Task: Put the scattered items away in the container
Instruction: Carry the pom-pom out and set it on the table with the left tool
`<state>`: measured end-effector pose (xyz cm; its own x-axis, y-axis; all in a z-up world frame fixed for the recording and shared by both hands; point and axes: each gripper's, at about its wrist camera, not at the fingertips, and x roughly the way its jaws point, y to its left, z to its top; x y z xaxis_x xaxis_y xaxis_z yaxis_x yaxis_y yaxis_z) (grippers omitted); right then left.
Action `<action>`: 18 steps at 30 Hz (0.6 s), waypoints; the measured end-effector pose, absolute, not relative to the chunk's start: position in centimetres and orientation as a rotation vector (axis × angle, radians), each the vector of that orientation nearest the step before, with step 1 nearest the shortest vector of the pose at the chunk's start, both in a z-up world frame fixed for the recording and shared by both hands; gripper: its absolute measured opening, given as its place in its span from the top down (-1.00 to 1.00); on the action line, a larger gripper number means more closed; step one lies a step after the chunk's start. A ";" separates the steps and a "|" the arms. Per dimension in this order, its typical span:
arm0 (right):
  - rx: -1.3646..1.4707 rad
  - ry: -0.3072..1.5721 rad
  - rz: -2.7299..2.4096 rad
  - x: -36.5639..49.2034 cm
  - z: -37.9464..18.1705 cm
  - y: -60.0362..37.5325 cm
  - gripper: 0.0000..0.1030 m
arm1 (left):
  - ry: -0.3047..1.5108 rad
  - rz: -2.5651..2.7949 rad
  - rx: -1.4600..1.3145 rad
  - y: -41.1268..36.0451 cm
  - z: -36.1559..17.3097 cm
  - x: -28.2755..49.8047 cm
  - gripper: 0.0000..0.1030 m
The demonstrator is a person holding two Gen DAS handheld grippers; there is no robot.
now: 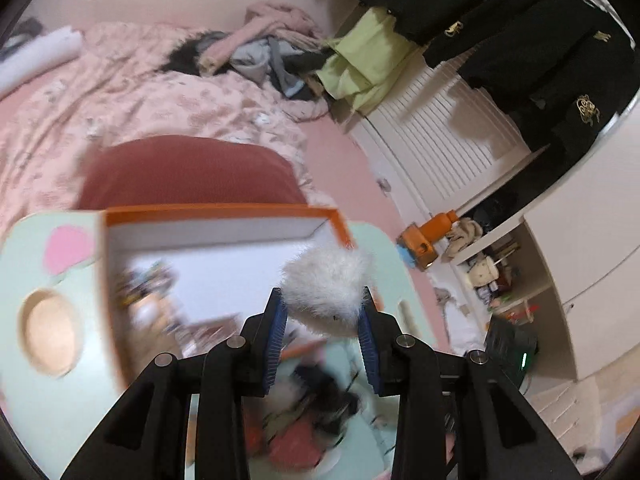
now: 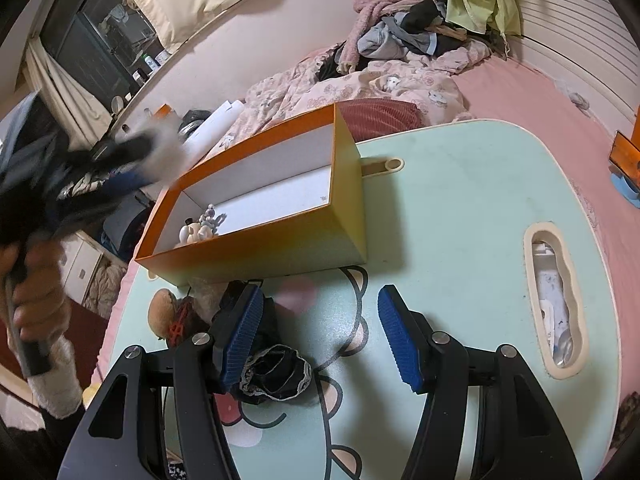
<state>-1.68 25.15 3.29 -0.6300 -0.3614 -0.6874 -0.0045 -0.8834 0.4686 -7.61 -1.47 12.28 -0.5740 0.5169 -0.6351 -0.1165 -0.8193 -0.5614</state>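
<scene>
Motion is smearing the box's contents (image 1: 156, 300) in the left view and blurring the left gripper (image 2: 132, 160) in the right view.

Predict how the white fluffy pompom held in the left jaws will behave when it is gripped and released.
The white fluffy pompom probably squashes easily: its fur bulges past the left gripper pads. It looks light for its bulk. Dropped into the orange box, it would likely land softly and hardly roll.

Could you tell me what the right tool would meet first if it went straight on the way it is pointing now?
Probably the orange box: the right tool, open and empty, points over bare tabletop toward the box's near wall. Depth is hard to judge, so it might touch the table first.
</scene>
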 end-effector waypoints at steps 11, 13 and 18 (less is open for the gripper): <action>1.236 -0.643 -2.583 -1.7 3.4 24.9 -0.18 | -0.591 2.633 -1.411 -8.0 4.4 1.4 0.37; 1.237 -0.641 -2.585 -1.8 3.4 24.8 -0.18 | -0.537 2.693 -1.453 -7.7 2.8 1.6 0.37; 1.235 -0.624 -2.584 -1.7 3.7 24.6 -0.18 | -0.605 2.677 -1.418 -6.4 1.1 1.6 0.36</action>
